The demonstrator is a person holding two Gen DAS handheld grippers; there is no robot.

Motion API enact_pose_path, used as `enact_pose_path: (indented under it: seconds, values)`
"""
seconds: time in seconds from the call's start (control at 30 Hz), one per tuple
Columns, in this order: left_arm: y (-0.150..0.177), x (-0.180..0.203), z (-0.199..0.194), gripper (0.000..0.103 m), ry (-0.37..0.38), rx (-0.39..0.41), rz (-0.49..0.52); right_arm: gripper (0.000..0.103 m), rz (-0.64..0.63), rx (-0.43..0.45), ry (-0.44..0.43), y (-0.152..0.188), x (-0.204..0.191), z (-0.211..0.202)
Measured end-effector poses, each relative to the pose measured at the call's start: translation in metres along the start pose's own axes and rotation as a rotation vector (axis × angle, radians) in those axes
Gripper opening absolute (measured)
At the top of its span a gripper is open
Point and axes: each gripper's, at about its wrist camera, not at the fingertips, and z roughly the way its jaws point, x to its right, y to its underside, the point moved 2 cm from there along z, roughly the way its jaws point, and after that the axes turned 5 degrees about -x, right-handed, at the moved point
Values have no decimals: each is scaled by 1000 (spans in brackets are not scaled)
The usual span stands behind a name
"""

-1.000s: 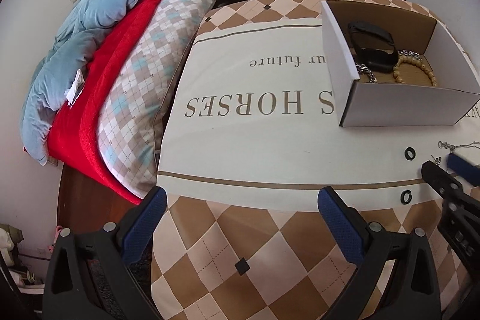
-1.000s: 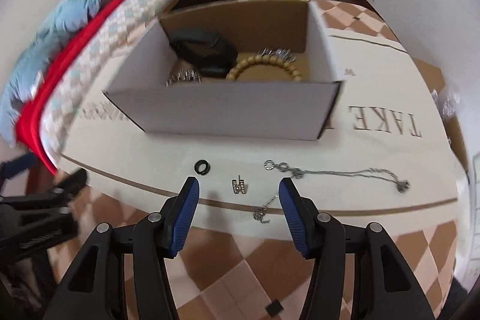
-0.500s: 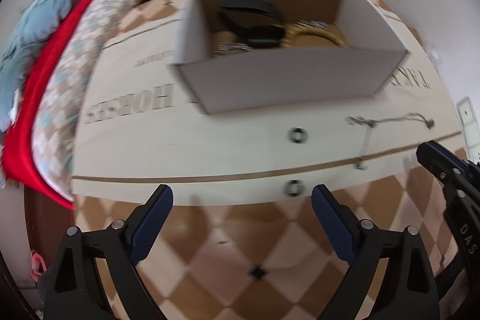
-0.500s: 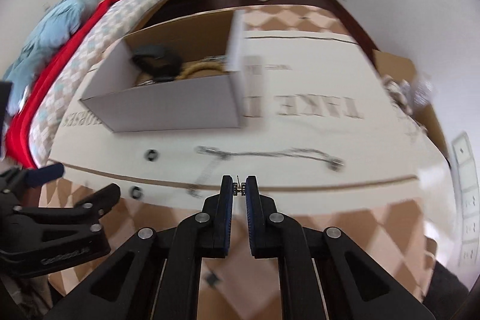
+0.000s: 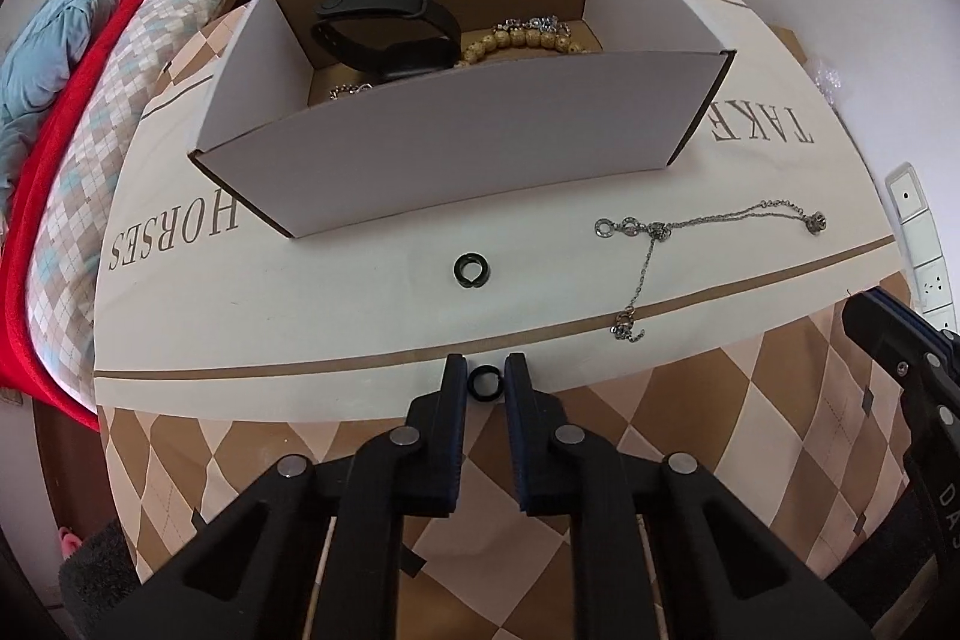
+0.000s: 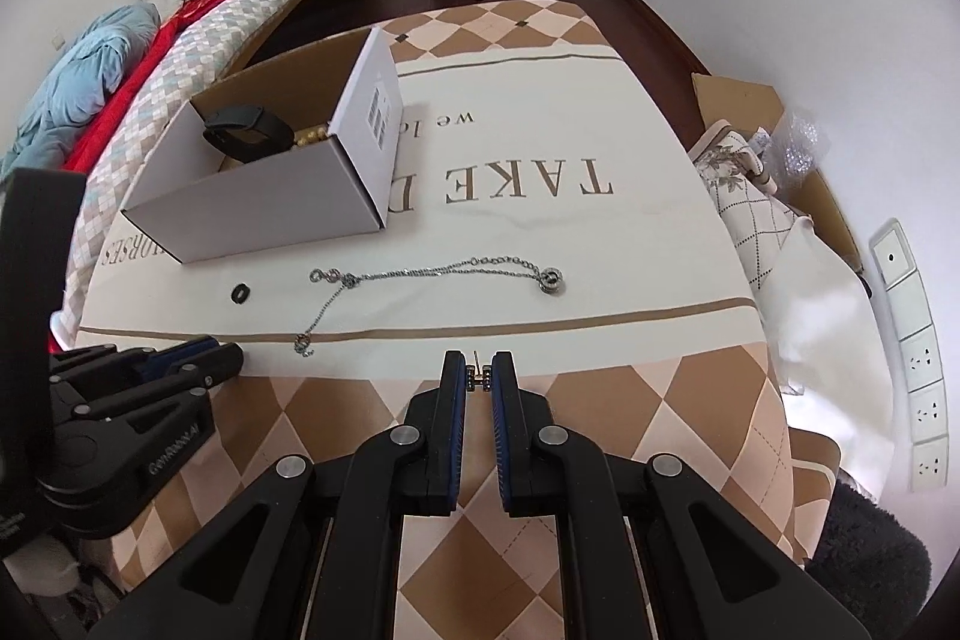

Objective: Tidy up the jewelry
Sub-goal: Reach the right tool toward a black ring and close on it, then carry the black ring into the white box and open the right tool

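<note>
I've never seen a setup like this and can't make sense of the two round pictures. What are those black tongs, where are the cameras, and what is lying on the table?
There is no robot here: a person holds one pair of tongs in each hand, and a wide-angle camera on each pair looks along its fingers. That gives the two round pictures.

The left tongs have just been closing around a small black ring. The right tongs are shut on a small earring.

On the tablecloth stands a white cardboard box that holds a black wristband, a beaded bracelet and other shiny pieces. In front of it lie a second black ring and a silver chain.
</note>
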Motion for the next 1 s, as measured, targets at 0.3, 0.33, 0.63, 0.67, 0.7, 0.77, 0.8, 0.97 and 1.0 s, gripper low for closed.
enact_pose_path:
  seconds: [0.3, 0.33, 0.63, 0.67, 0.7, 0.77, 0.8, 0.97, 1.0]
  values:
    - [-9, -16, -42, 10, 10, 85, -20, 9, 6, 52, -44, -14, -7, -27]
    - [-14, -22, -53, 10, 16, 103, -30, 9, 9, 61, -61, -20, -9, -32]
    - [-96, -73, -85, 10, 40, 170, -100, 9, -26, 109, -210, -112, -51, -34]
    - [-106, -78, -79, 10, 47, 156, -99, 9, -29, 88, -230, -122, -56, -26]
    - [-111, -80, -74, 10, 54, 142, -96, 9, -31, 74, -239, -129, -59, -21]
    - [-122, -87, -66, 12, 55, 122, -105, 9, -38, 17, -271, -142, -67, -5]
    - [-126, -89, -62, 14, 63, 111, -104, 9, -36, 0, -273, -147, -69, 1]
    - [-138, -97, -55, 14, 58, 93, -120, 39, -29, -70, -275, -158, -70, 22]
    - [-139, -99, -56, 16, 61, 96, -127, 53, -20, -70, -275, -159, -68, 22]
